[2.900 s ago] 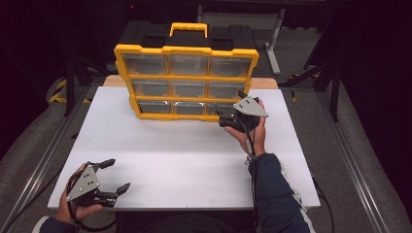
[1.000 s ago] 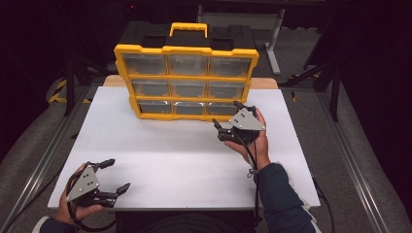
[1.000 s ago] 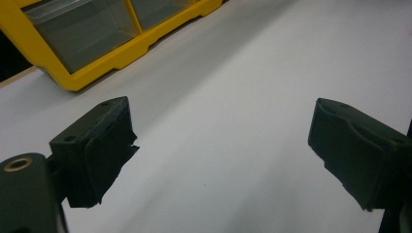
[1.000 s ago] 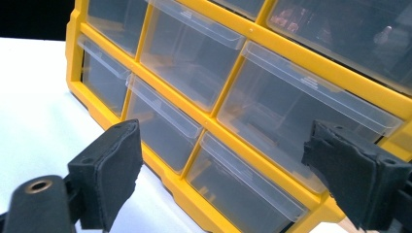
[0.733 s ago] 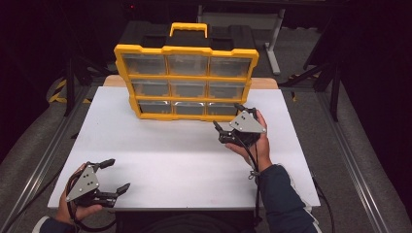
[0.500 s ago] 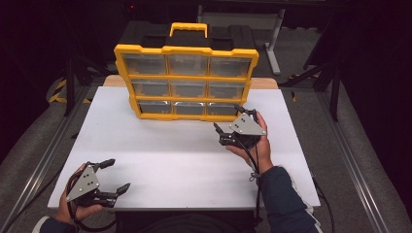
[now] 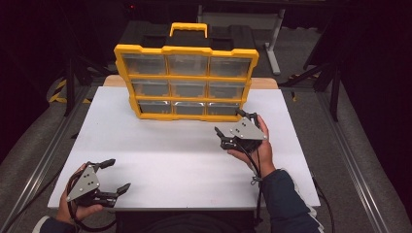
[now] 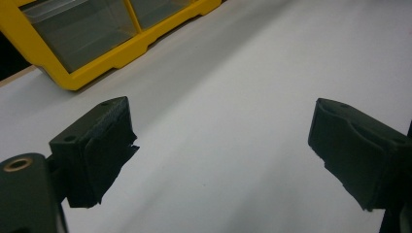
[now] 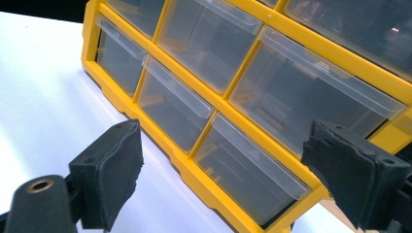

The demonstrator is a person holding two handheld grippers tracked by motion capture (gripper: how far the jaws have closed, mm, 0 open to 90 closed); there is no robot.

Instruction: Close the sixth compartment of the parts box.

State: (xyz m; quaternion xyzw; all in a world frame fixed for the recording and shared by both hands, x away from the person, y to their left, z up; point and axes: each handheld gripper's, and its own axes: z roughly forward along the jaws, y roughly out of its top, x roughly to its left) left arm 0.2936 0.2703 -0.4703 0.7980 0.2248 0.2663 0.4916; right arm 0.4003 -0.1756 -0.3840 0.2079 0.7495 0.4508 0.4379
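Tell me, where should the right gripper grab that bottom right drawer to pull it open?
Probably the clear lip along the top front edge of the bottom right drawer. It sticks out like a little handle. The right gripper is open and already faces the yellow box, so come straight in from the front.

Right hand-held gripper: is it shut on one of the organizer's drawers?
No. The right hand-held gripper has its jaws spread wide with nothing between them, short of the yellow drawer organizer.
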